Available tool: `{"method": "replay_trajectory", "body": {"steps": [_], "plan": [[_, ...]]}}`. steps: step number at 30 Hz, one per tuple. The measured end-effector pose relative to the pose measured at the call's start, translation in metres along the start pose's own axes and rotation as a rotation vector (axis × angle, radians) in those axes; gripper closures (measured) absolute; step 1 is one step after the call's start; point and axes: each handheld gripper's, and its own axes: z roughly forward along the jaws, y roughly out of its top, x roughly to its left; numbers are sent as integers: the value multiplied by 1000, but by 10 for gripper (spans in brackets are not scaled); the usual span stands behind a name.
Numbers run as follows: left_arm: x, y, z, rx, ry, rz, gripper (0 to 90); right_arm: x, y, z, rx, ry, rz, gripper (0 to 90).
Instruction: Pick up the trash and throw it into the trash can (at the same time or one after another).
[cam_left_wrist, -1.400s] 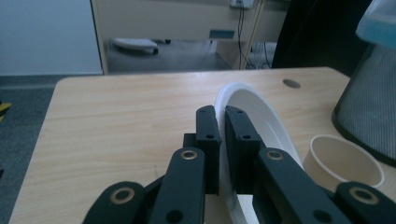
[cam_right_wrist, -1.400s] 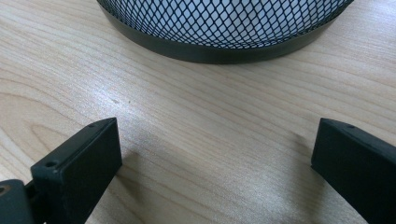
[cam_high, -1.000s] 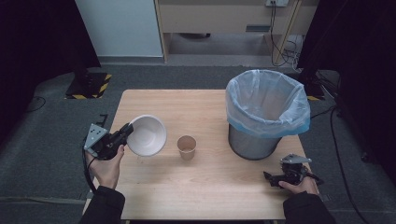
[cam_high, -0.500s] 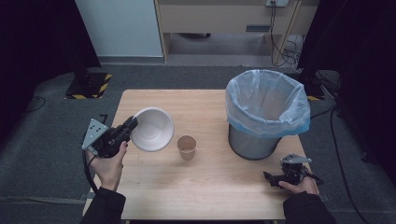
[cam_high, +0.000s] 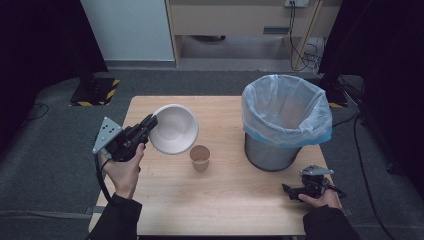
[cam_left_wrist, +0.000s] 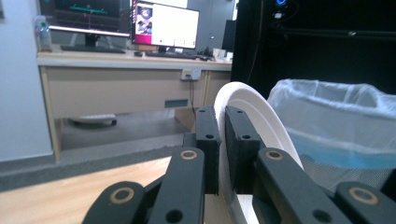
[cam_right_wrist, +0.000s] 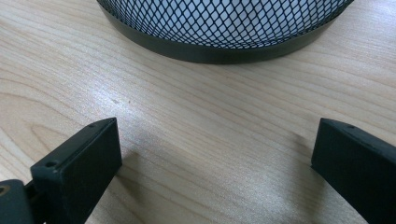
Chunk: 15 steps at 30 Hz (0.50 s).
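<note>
Above table — left gripper (cam_high: 150, 121) tilts bowl (cam_high: 174, 129) sideways

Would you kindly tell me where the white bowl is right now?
In the high view the white bowl is at the table's left, held tilted by its rim in the left claw, just up-left of the paper cup.

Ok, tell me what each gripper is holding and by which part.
The left gripper is clamped on the rim of the white bowl, lifted off the table. The right gripper holds nothing; its jaws stand open over the bare wooden table.
</note>
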Motion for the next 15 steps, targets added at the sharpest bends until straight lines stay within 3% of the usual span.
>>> {"method": "replay_trajectory", "body": {"steps": [15], "plan": [[-20,31,20,-68,-52,16,843,0,0,0,-1,-1,-4,19]]}}
